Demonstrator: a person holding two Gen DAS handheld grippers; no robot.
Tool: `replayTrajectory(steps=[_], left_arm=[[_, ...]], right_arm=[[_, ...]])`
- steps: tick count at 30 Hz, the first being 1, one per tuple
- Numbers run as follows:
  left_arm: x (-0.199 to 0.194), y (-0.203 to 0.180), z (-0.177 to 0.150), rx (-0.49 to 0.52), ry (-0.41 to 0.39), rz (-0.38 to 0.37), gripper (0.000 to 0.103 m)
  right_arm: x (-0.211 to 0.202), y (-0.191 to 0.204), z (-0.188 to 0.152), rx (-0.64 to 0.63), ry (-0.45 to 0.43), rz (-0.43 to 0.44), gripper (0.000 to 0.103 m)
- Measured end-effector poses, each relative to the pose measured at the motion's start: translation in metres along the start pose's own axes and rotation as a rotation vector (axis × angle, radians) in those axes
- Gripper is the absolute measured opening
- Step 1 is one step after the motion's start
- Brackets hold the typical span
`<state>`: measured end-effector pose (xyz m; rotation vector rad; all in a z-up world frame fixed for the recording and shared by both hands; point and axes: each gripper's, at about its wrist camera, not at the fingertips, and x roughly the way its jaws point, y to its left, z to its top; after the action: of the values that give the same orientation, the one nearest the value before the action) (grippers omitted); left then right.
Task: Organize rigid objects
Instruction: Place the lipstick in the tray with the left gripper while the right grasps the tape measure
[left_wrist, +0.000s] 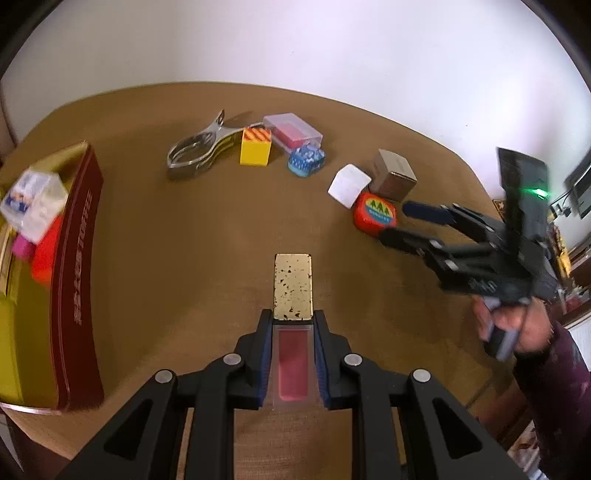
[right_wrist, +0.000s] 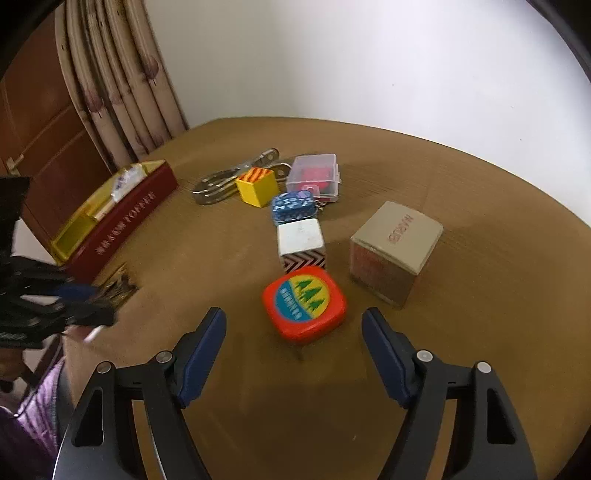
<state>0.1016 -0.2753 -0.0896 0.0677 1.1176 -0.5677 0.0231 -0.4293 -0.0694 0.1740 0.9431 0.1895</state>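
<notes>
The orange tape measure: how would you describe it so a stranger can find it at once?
On the brown round table, look at the loose cluster of small boxes. Nearest the open right gripper lies the orange tape measure, beside the grey cardboard box. Only it has rounded corners and green trees on its label.

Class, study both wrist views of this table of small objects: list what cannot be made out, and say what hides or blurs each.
- Contents of the dark red box with yellow lining, left wrist view: motion-blurred, cut by the picture edge.
- Lower end of the gold-capped clear case with red insert, left wrist view: hidden behind the left gripper.
- Contents of the clear plastic lidded box, right wrist view: too small.
- Left gripper, right wrist view: blurred, edge-cropped.
</notes>
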Motion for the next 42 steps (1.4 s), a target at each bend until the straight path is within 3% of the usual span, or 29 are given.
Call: replayTrajectory(steps=[6, 11, 16, 21, 25, 31, 36, 42], left_arm=[[-0.015, -0.002, -0.003, 0.009, -0.02, -0.002, 0.02], [-0.031, -0.002, -0.002, -0.001, -0.028, -0.029, 0.02], [-0.054, 0.009, -0.002, -0.045, -0.046, -0.031, 0.02], [-0.098, 0.051, 0.001, -0.112, -0.099, 0.068, 0.02], [-0.115, 0.104, 0.008, -0.173, -0.093, 0.201, 0.02], [-0.083, 0.177, 0.022, -0.232, -0.027, 0.271, 0.02], [-0.052, 0.205, 0.028, -0.258, 0.016, 0.308, 0.02], [-0.04, 0.209, 0.034, -0.233, 0.01, 0.331, 0.021]], right_arm=[[0.018, -0.001, 0.01, -0.019, 0.034, 0.009, 0.072], [0.024, 0.003, 0.009, -0.065, 0.058, -0.025, 0.049], [0.021, 0.006, 0.005, -0.077, 0.056, -0.05, 0.049], [0.002, 0.006, -0.009, -0.01, 0.036, -0.037, 0.048], [-0.016, 0.012, -0.017, 0.043, 0.004, -0.011, 0.048], [-0.036, 0.022, -0.016, 0.106, -0.033, 0.026, 0.048], [-0.05, 0.034, -0.01, 0.109, -0.05, 0.054, 0.048], [-0.059, 0.052, 0.0, 0.102, -0.066, 0.09, 0.048]])
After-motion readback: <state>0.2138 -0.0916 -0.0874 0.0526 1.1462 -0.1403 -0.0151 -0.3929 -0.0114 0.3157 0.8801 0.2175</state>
